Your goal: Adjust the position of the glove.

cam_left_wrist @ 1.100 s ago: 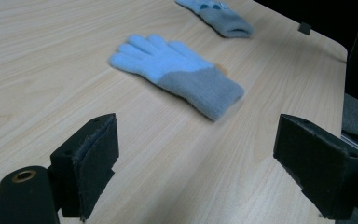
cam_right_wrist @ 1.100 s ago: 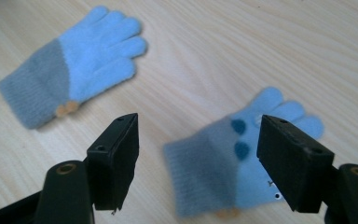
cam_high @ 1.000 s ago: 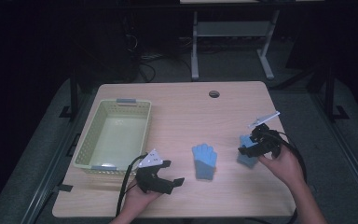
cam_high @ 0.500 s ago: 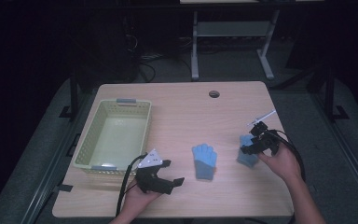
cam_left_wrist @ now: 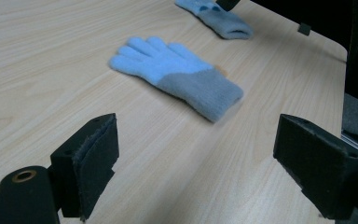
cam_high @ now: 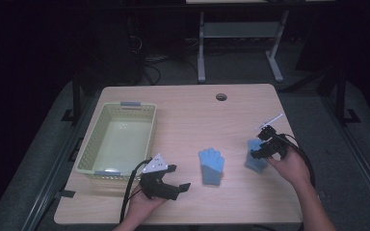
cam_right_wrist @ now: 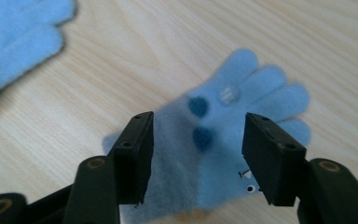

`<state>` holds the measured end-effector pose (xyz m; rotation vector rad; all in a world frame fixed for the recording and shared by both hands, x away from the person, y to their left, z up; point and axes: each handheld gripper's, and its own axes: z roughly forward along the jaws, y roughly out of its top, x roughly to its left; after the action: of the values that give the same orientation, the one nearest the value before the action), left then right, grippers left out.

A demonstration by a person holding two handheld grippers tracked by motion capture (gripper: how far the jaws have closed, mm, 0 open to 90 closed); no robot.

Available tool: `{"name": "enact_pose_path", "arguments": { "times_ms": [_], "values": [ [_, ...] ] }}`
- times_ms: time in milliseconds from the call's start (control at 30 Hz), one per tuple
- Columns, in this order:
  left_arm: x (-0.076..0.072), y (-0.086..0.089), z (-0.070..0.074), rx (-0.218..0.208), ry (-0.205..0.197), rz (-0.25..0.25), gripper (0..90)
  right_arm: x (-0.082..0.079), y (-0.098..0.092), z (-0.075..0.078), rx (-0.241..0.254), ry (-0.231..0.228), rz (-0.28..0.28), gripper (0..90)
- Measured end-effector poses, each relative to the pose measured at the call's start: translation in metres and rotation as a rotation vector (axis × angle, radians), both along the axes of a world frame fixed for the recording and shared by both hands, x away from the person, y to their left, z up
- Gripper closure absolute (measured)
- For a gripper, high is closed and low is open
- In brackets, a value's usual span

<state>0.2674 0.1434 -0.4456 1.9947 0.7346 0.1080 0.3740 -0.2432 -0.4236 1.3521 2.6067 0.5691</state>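
Note:
Two light blue knit gloves with grey cuffs lie flat on the wooden table. One glove (cam_high: 211,165) (cam_left_wrist: 177,74) rests mid-table, just ahead of my left gripper (cam_high: 180,176) (cam_left_wrist: 196,135), which is open and empty near the front edge. The other glove (cam_high: 256,161) (cam_right_wrist: 223,140), marked with dark blue dots, lies to the right. My right gripper (cam_high: 256,150) (cam_right_wrist: 196,126) hovers low over it, open, one jaw on either side of the palm. I cannot tell whether the jaws touch the cloth.
A pale green plastic basket (cam_high: 90,144) stands empty at the table's left. A round cable hole (cam_high: 221,96) is near the far edge. In the left gripper view the dotted glove (cam_left_wrist: 216,18) lies farther off.
My right gripper has shifted slightly and tipped down closer over the dotted glove. My left gripper and both gloves have stayed put.

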Motion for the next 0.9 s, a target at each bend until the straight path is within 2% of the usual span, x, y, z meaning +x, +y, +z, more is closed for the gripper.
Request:
{"name": "enact_pose_path", "arguments": {
  "times_ms": [233,267,367,433,567,800,900],
  "values": [
    [-0.001,-0.001,0.000,-0.001,0.000,-0.005,13.8,0.002,0.003,-0.005,-0.031,0.017,0.004,48.6],
    [-0.001,-0.001,0.000,0.000,0.000,-0.005,13.8,0.003,0.004,-0.007,-0.044,0.032,-0.008,48.8],
    [-0.001,-0.001,0.000,-0.002,0.000,-0.004,13.8,0.003,0.004,-0.009,-0.045,0.037,-0.015,49.4],
    [-0.001,-0.001,0.000,-0.002,0.000,-0.004,13.8,0.004,0.002,-0.015,-0.049,0.057,-0.032,50.0],
    [-0.001,-0.001,0.000,0.000,0.000,-0.006,13.8,0.003,-0.001,-0.019,-0.030,0.059,-0.052,50.5],
    [-0.002,-0.003,0.000,-0.003,-0.002,-0.008,14.1,0.001,0.002,-0.019,-0.047,0.047,-0.049,52.7],
    [-0.002,-0.002,0.001,-0.003,-0.006,-0.006,14.1,0.001,0.003,-0.020,-0.049,0.043,-0.041,56.6]
  ]
}}
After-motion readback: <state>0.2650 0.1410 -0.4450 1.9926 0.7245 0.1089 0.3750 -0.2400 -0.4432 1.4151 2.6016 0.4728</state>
